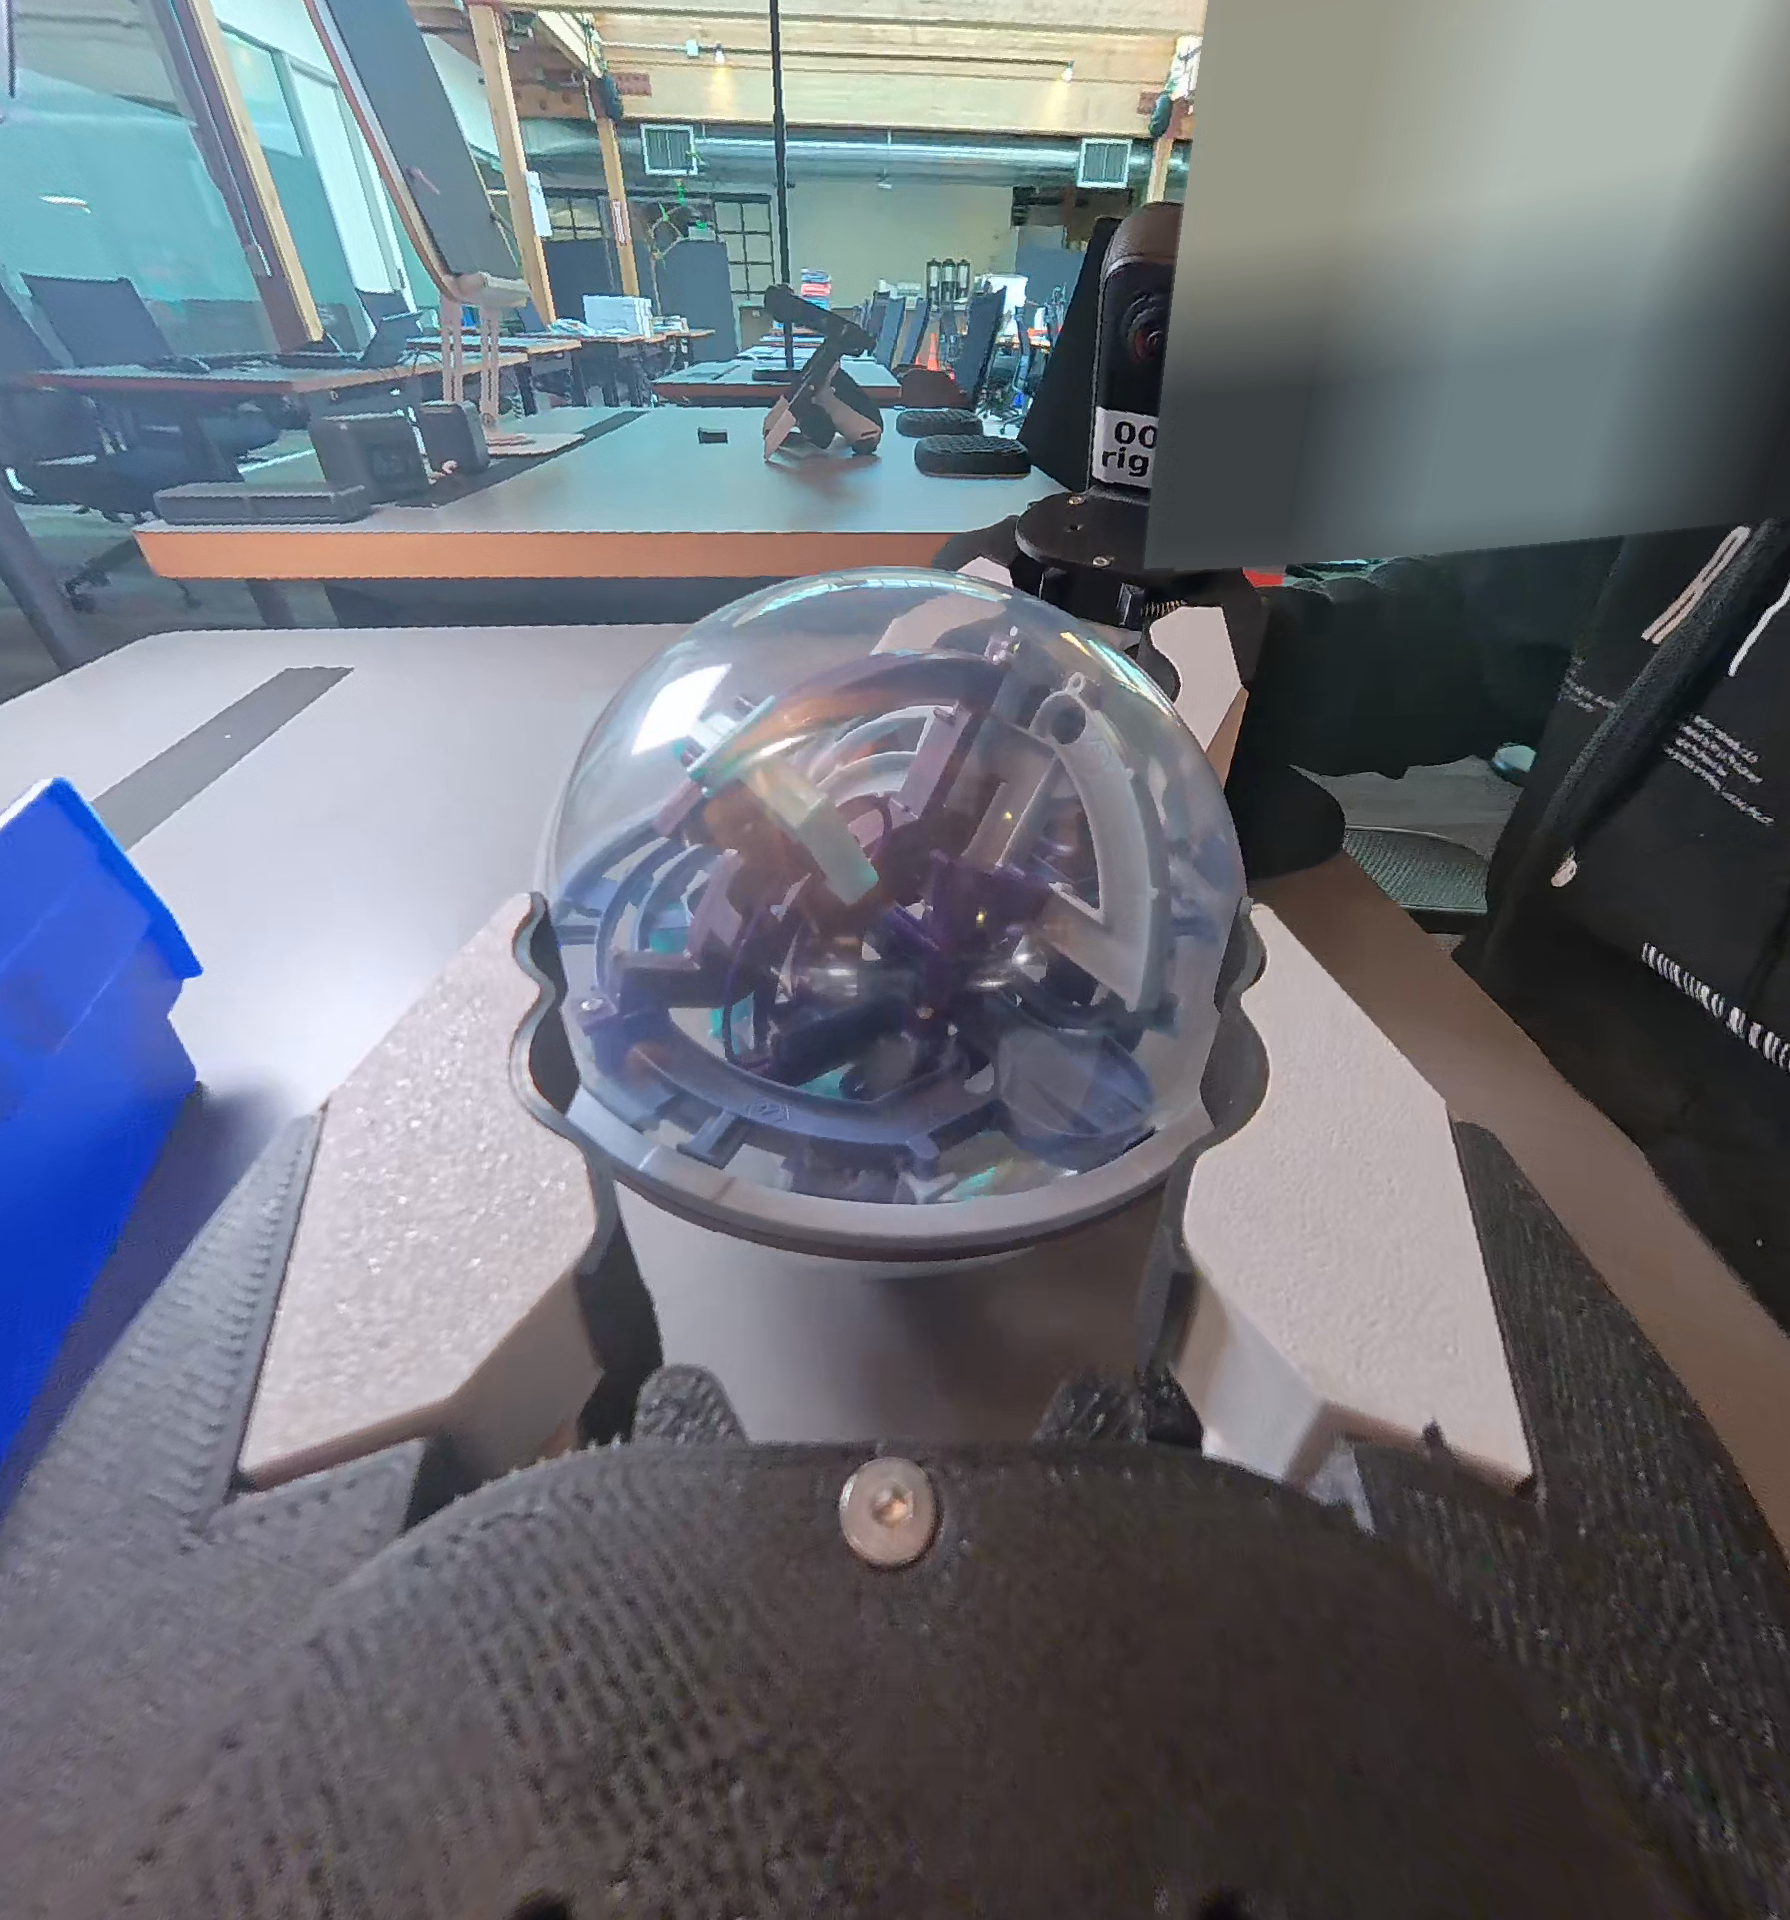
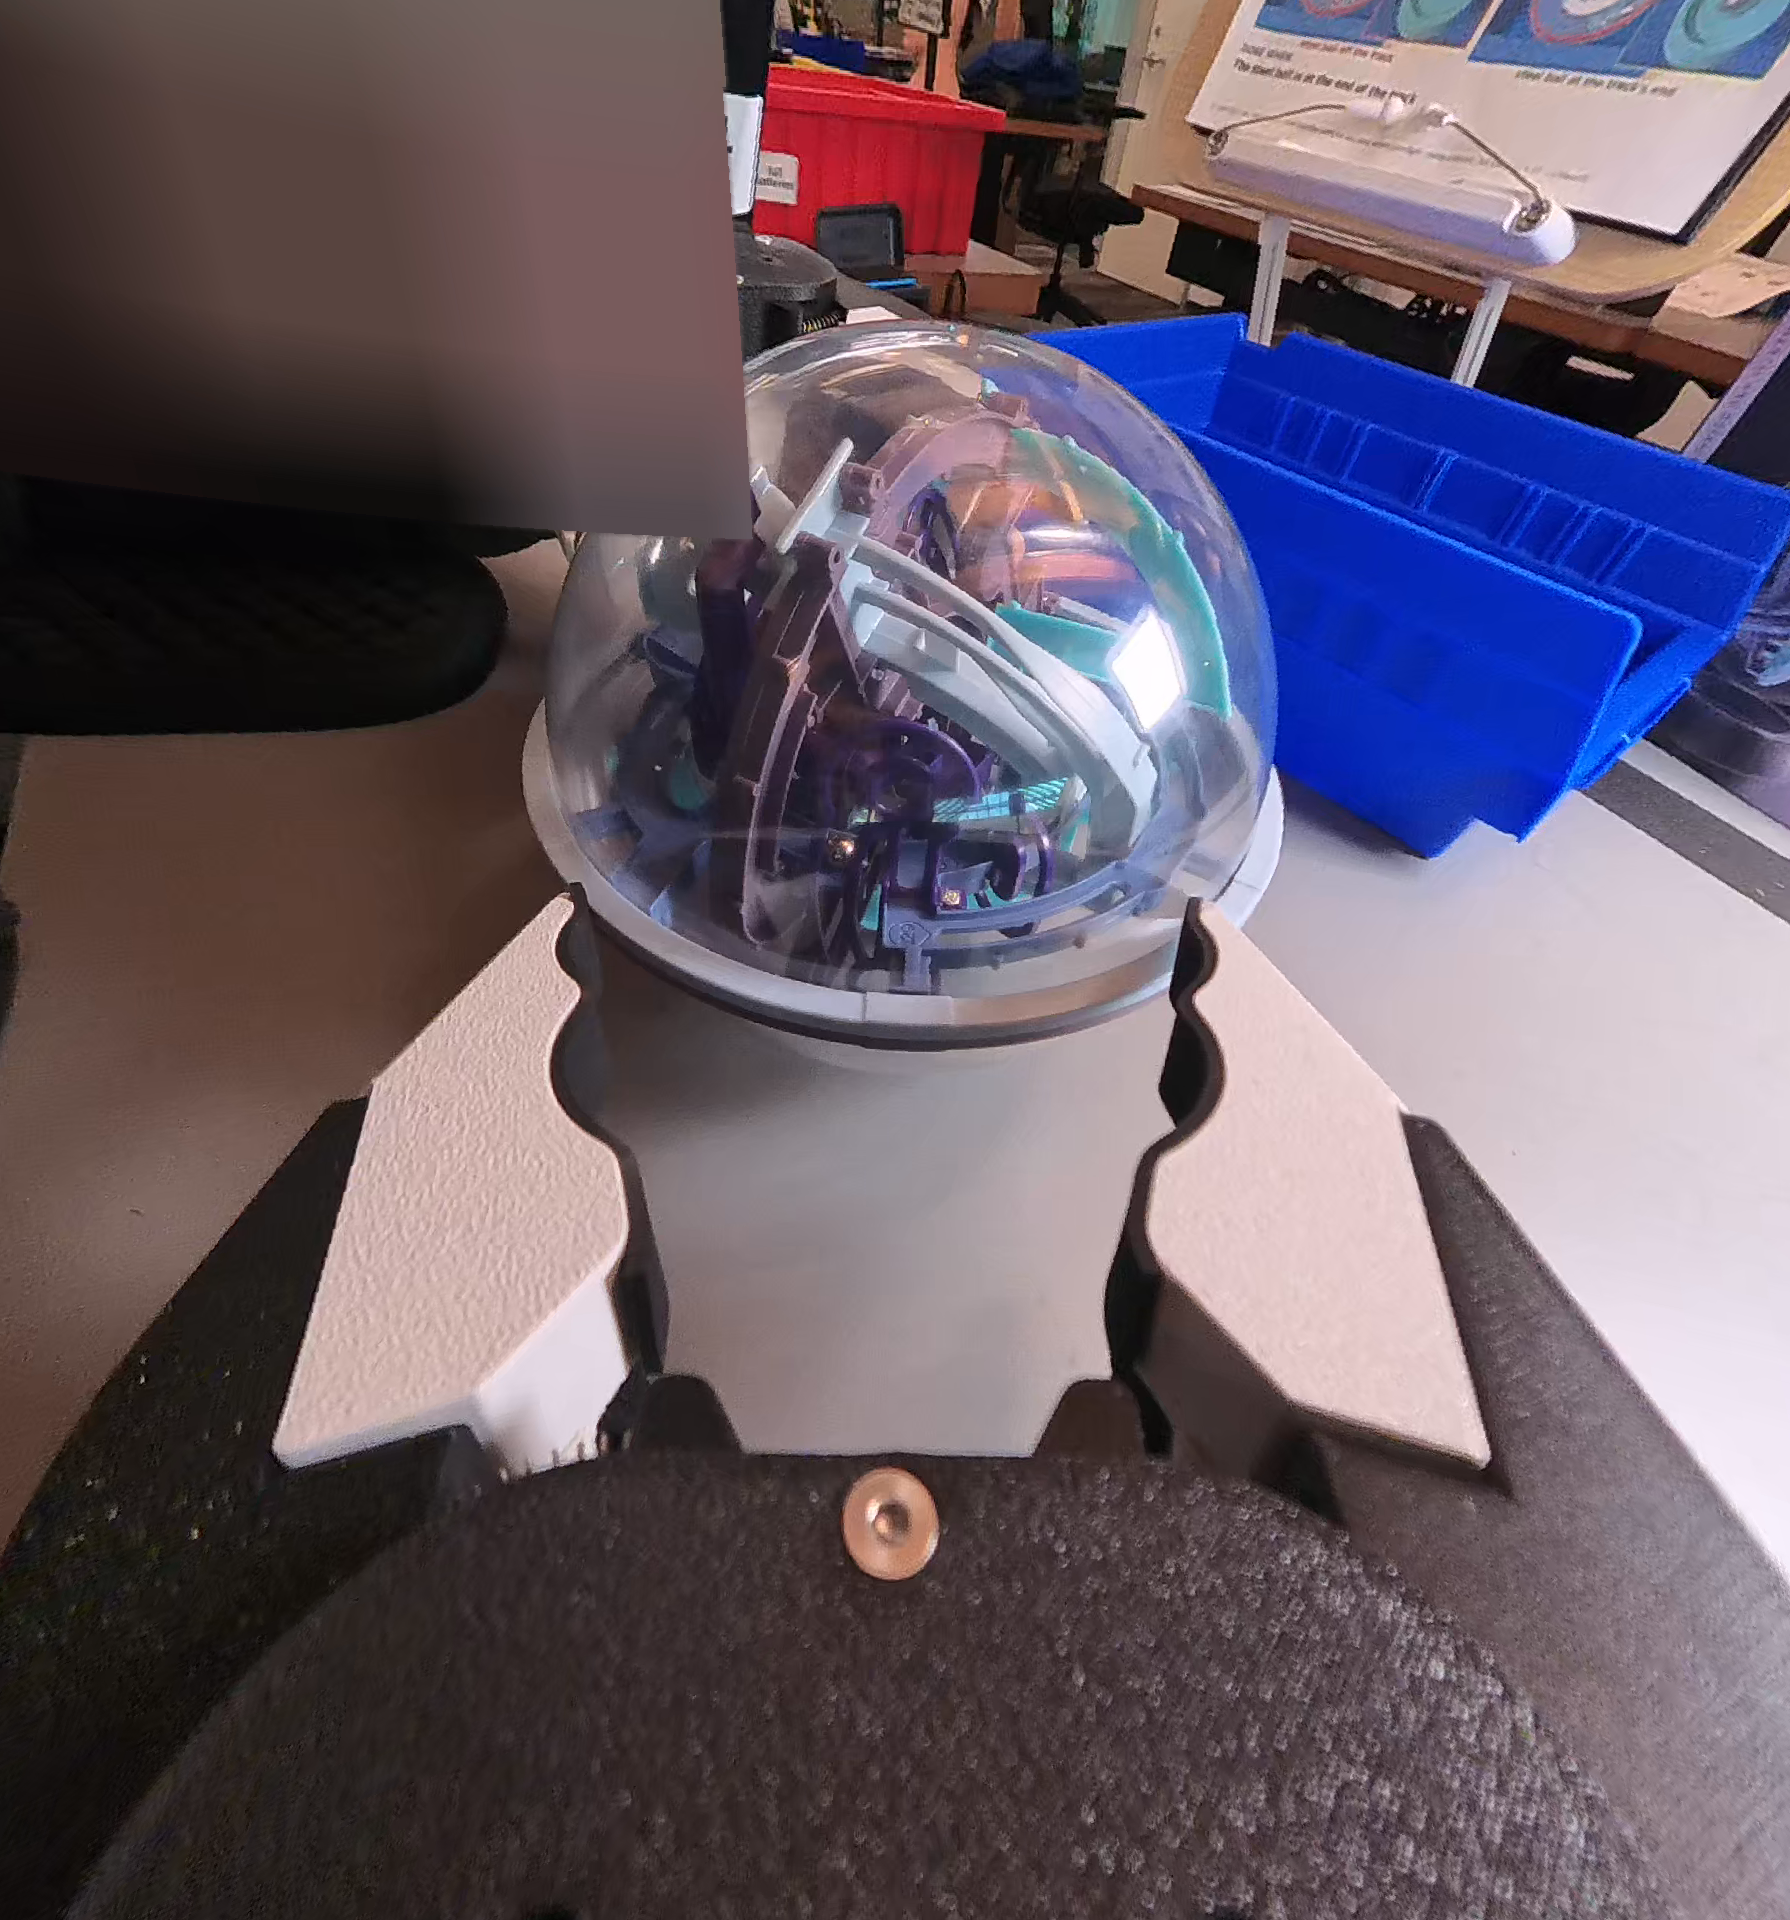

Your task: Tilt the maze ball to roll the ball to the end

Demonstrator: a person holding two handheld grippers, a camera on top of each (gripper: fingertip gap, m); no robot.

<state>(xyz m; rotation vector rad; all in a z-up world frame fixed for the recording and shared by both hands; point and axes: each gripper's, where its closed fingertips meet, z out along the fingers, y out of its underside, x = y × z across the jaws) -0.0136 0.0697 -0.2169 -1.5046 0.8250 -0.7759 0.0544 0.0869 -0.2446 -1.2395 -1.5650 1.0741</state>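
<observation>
The maze ball (image 1: 891, 894) is a clear sphere with purple, grey and teal tracks inside. It rests on the grey table (image 1: 351, 831). My left gripper (image 1: 893, 935) straddles it at its widest part, and both pads (image 1: 543, 977) lie against its sides. In the right wrist view the maze ball (image 2: 901, 675) stands just beyond my right gripper (image 2: 880, 916), which is open. Its fingertips (image 2: 569, 925) reach only the near rim and do not enclose it. A small shiny ball (image 2: 842, 848) sits low in the tracks. The right gripper (image 1: 1109, 582) also shows behind the sphere.
A blue bin (image 1: 39, 1039) stands close on the left of the left gripper; it also shows in the right wrist view (image 2: 1442, 582). A person's dark sleeve and clothing (image 1: 1649, 883) are at the right table edge. A stand with a page (image 2: 1390, 187) and a red bin (image 2: 870, 145) stand farther back.
</observation>
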